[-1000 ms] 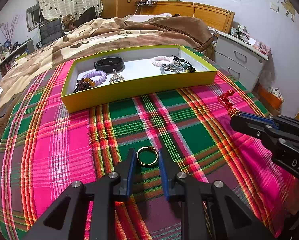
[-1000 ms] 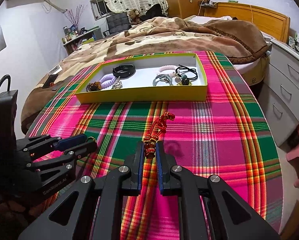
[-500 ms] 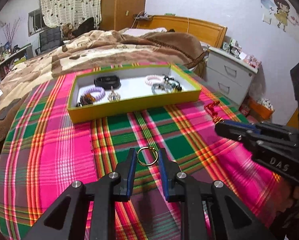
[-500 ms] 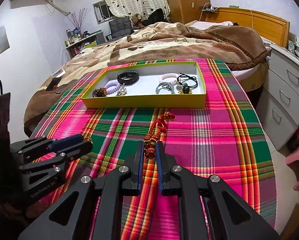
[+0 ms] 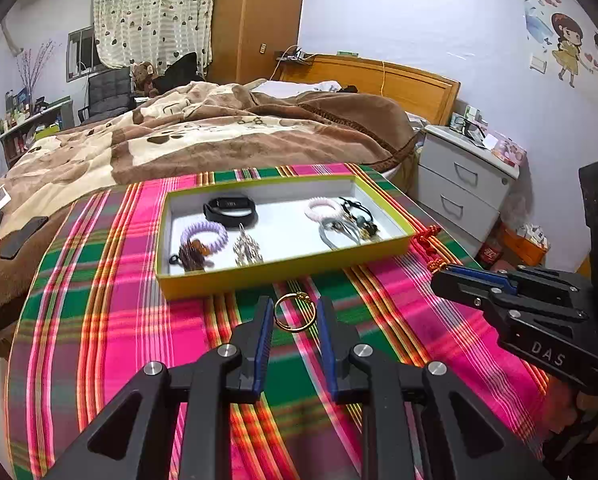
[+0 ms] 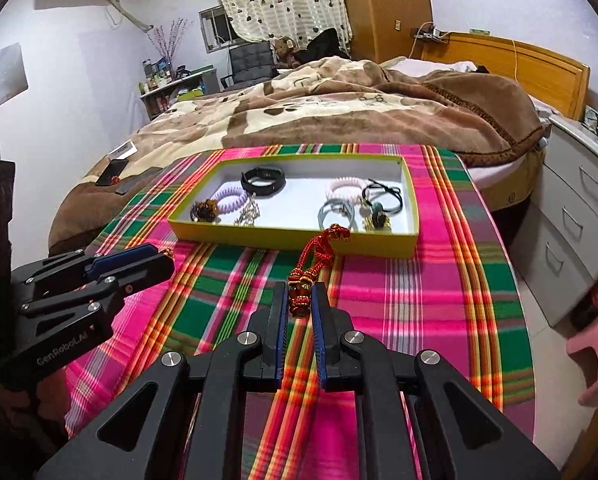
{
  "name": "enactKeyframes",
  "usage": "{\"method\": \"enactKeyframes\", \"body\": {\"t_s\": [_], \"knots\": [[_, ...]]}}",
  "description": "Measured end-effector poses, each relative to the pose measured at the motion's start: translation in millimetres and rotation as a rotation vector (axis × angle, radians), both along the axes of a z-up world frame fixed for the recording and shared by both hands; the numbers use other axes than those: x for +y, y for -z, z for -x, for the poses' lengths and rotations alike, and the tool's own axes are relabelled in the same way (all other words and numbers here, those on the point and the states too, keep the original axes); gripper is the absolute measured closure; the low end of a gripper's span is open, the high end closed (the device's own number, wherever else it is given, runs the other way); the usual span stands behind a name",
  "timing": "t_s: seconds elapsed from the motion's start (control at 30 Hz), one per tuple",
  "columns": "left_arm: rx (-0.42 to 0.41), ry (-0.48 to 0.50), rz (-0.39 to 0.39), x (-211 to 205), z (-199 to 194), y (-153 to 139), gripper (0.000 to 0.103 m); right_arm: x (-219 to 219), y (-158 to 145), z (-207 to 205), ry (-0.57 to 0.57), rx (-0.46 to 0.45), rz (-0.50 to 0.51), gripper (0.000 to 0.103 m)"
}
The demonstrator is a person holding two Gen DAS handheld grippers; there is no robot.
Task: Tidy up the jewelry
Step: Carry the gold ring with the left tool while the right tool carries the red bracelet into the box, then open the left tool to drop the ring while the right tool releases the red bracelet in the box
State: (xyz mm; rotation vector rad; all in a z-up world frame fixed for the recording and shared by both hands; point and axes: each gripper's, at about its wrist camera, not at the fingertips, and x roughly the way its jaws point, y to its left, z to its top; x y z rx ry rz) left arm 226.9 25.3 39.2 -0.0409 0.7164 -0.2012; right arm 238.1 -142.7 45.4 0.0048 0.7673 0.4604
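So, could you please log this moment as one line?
left gripper: shut on gold ring | right gripper: shut on red cord charm | both short of yellow tray

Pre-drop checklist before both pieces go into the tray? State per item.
1. Left hand-held gripper holds the gold ring: ok, pinched between the pads.
2. Right hand-held gripper holds the red knotted cord: ok, clamped at its beaded end.
3. Cord's free end clear of the cloth: cannot tell.
4. Yellow tray within view ahead: ok.
5. Bare tray floor for the drop: ok, middle is free.
6. Grippers apart: ok.
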Motion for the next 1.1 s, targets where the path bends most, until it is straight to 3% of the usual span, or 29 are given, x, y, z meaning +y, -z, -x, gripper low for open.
{"method": "enactKeyframes", "body": {"t_s": [0.47, 0.63, 1.1], "knots": [[-0.019, -0.003, -0.019, 15, -71, -1, 0.081, 16, 4, -64, -0.042, 0.009, 0.008, 0.091], [0.005, -0.002, 0.004, 19, -100, 7, 0.081, 23, 11, -89, -0.061, 0.021, 0.019, 0.091], [0.055, 0.021, -0.028, 11, -155, 36, 0.081, 35, 36, -146, -0.082, 0.090, 0.013, 0.091]]}}
